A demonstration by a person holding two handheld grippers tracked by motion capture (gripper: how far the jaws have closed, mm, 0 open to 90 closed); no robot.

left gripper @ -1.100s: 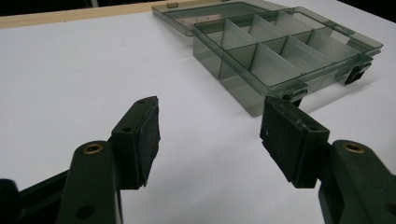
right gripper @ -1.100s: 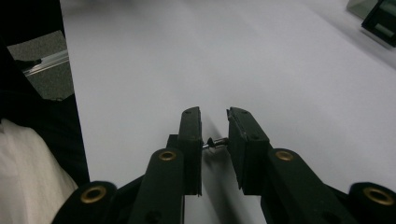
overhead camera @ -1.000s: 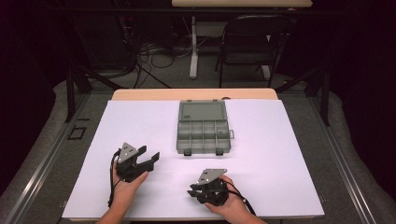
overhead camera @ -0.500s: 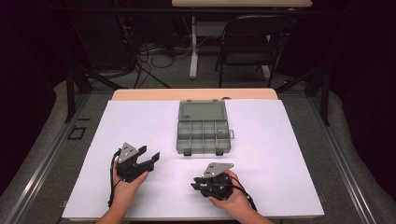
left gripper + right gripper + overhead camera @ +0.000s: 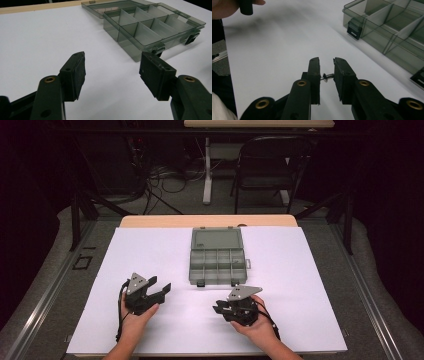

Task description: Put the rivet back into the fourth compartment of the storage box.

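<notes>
The right gripper (image 5: pixel 326 68) already grips a small metal screw (image 5: pixel 325 76) between its jaws above the counter (image 5: pixel 300 270), the empty organizer box (image 5: pixel 218 261) unfilled, while the left gripper (image 5: pixel 112 72) waits open.

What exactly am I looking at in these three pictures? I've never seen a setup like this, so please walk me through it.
There is no robot arm here: a person holds a hand-held two-jaw clamp in each hand. The high view looks down on a table covered by a white sheet. The left gripper and right gripper lie near the table's front edge. The other two pictures come from cameras riding on each gripper, looking along its black jaws.

On the sheet sits a clear grey compartment box with its lid folded open behind it; its compartments look empty.

The left gripper's jaws stand wide open with nothing between them. The right gripper is closed on a small metal screw, pinched end to end between its pads.
</notes>
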